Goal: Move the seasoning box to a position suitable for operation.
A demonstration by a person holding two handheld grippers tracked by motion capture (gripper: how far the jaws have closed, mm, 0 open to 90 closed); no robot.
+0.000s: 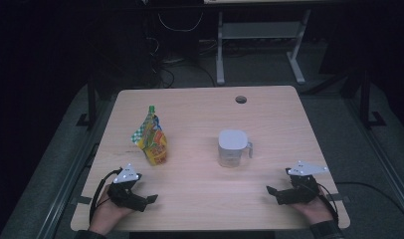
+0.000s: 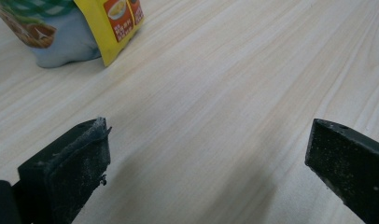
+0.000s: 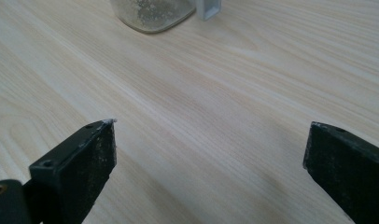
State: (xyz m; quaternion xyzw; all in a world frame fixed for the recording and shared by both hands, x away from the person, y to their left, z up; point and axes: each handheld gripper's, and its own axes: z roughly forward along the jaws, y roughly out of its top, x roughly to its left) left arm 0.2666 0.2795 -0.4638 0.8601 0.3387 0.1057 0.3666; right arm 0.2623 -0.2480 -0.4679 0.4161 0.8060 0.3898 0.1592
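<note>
A yellow and green snack bag (image 1: 151, 139) stands upright on the left half of the wooden table (image 1: 200, 194); its lower corner shows at the top left of the left gripper view (image 2: 85, 25). A clear lidded jug with a handle (image 1: 233, 148) stands right of centre, and its base shows at the top of the right gripper view (image 3: 152, 11). My left gripper (image 1: 144, 199) rests near the front left edge, below the bag, open with nothing between its jaws (image 2: 208, 158). My right gripper (image 1: 275, 194) rests near the front right edge, open and empty (image 3: 208, 158).
A round cable hole (image 1: 241, 99) sits near the table's far edge. Beyond the table stand a white desk frame (image 1: 259, 45) and cables on a dark floor. Bare tabletop lies between the two grippers.
</note>
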